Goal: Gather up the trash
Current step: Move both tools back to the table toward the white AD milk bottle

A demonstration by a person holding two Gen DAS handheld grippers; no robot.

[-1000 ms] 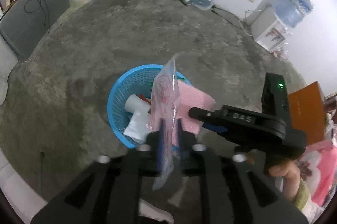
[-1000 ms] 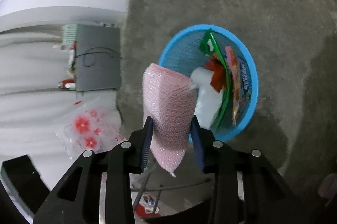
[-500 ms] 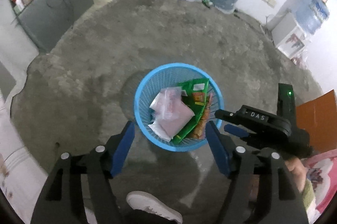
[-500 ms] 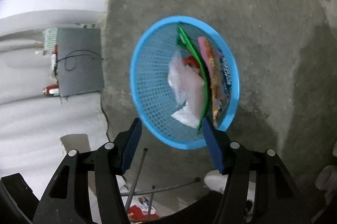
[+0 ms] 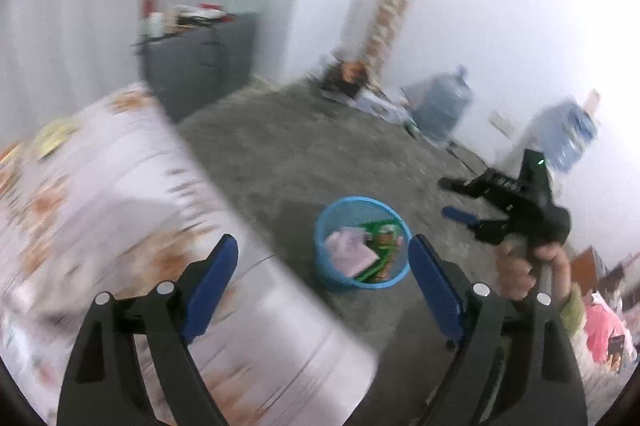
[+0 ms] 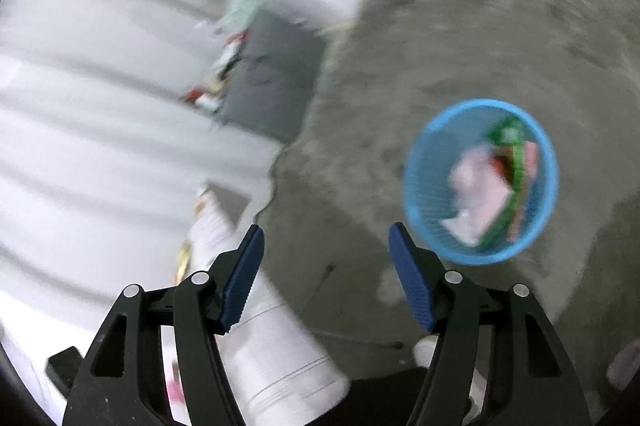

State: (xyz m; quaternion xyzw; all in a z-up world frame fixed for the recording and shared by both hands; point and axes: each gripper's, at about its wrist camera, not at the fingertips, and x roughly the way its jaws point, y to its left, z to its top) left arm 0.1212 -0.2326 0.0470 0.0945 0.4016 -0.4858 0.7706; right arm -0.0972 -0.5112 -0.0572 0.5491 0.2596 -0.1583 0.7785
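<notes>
A blue mesh basket [image 5: 326, 222] [image 6: 424, 165] stands on the grey concrete floor, well below both grippers. Inside it lie a pink bubble-wrap sheet [image 5: 352, 252] [image 6: 478, 193], green wrappers [image 5: 382, 228] [image 6: 510, 135] and a clear printed bag. My left gripper [image 5: 323, 272] has its jaws opening wide with nothing between them. My right gripper [image 6: 326, 250] also has its jaws opening and holds nothing. In the left wrist view, the right gripper [image 5: 464, 199] appears at the right, held by a hand [image 5: 520, 272]. Both views are blurred by motion.
A table with a floral cloth [image 5: 100, 209] [image 6: 120, 145] fills the left. A dark cabinet [image 5: 196, 65] [image 6: 272, 81] with clutter stands by the wall. Water jugs [image 5: 442, 105], boxes [image 5: 376, 101] and a dispenser [image 5: 568, 133] line the far wall. A white shoe [image 6: 426, 352] shows below.
Both grippers let go: the clear printed bag and the pink bubble wrap dropped into the basket. Both hands then rose and swung left toward the table, jaws spreading wider.
</notes>
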